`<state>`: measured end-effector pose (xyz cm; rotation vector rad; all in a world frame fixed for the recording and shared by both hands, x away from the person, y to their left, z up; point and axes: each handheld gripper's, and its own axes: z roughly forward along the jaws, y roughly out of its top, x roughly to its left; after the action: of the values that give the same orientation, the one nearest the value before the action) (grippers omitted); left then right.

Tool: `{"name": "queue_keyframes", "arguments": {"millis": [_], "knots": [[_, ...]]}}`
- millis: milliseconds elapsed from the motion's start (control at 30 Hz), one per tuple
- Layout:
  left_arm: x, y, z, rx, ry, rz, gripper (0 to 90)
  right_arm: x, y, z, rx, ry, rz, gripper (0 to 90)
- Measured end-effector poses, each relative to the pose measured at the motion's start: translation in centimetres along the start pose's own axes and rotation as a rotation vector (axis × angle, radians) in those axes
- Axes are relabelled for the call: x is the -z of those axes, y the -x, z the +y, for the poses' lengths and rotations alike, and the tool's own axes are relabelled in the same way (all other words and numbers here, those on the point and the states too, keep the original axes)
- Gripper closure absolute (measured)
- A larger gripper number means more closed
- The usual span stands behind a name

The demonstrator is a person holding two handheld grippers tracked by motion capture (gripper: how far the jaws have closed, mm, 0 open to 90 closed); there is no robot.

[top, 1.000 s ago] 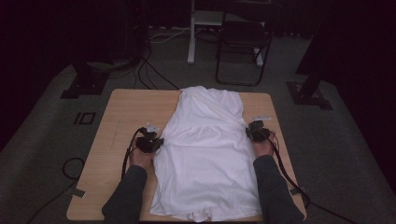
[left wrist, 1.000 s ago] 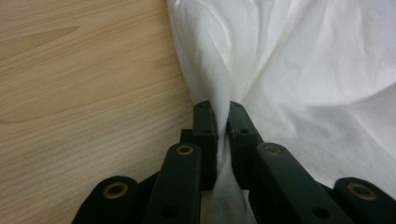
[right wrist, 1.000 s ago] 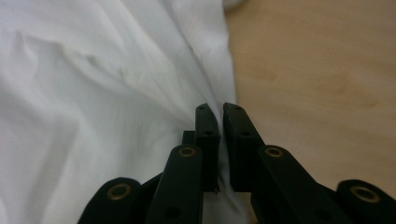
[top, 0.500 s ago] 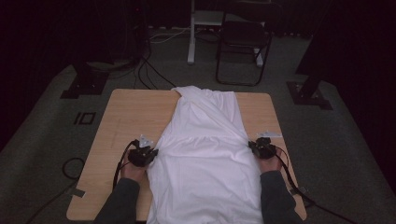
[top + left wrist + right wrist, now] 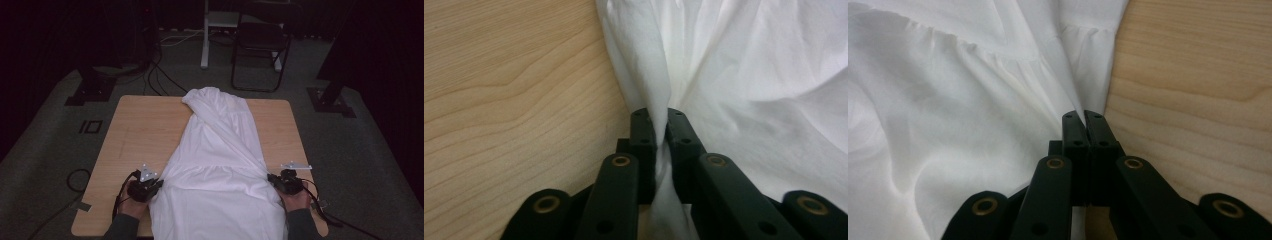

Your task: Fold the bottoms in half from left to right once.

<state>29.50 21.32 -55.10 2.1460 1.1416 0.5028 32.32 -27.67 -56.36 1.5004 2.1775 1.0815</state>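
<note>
I have the wooden worktop (image 5: pixel 135 130) in front of me, and most of its middle is covered by a white garment (image 5: pixel 220 175) that runs from the far edge toward me and hangs off the near edge between my forearms. Its far end is narrow and bunched, with one fold lying diagonally across it; the near part spreads wide, with a gathered seam across it that I can make out in the right gripper view.

My left gripper (image 5: pixel 155 186) is at the garment's left edge, and the left gripper view shows a twist of white cloth clamped between its jaws. My right gripper (image 5: pixel 272 178) is at the right edge with its jaws pressed together on what looks like a thin bit of the hem, though so little cloth shows there that I'm not fully sure.

By my reading both side edges are taken and the cloth is stretched between them, so the gripping is done. What remains is smoothing out the crumpled far end and then any folding.
</note>
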Motion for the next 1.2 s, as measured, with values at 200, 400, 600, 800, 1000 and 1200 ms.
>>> {"name": "queue_keyframes", "arguments": {"millis": [200,400,600,800,1000,1200], "knots": [[0.9,-1.1,1.6,0.013,0.082,0.028,59.2,0.3,-0.2,1.4,0.056,0.026,0.031,51.9],[-0.2,-1.7,5.4,-0.016,0.125,0.034,57.0,0.0,-1.1,5.3,0.12,0.087,0.052,44.4],[-4.3,-1.3,8.0,-0.081,0.047,0.043,57.9,-3.7,-2.5,8.9,0.192,0.086,0.067,46.5],[-6.9,-1.2,7.8,-0.091,-0.016,0.054,76.2,-7.6,-3.2,11.9,0.213,0.07,0.055,46.3],[-7.0,-0.9,7.7,-0.102,-0.017,0.065,86.9,-10.5,-3.8,13.5,0.251,0.032,0.054,62.5],[-6.8,-0.9,7.4,-0.098,-0.004,0.072,88.1,-8.6,-1.0,14.3,0.099,0.128,-0.048,89.1]]}}
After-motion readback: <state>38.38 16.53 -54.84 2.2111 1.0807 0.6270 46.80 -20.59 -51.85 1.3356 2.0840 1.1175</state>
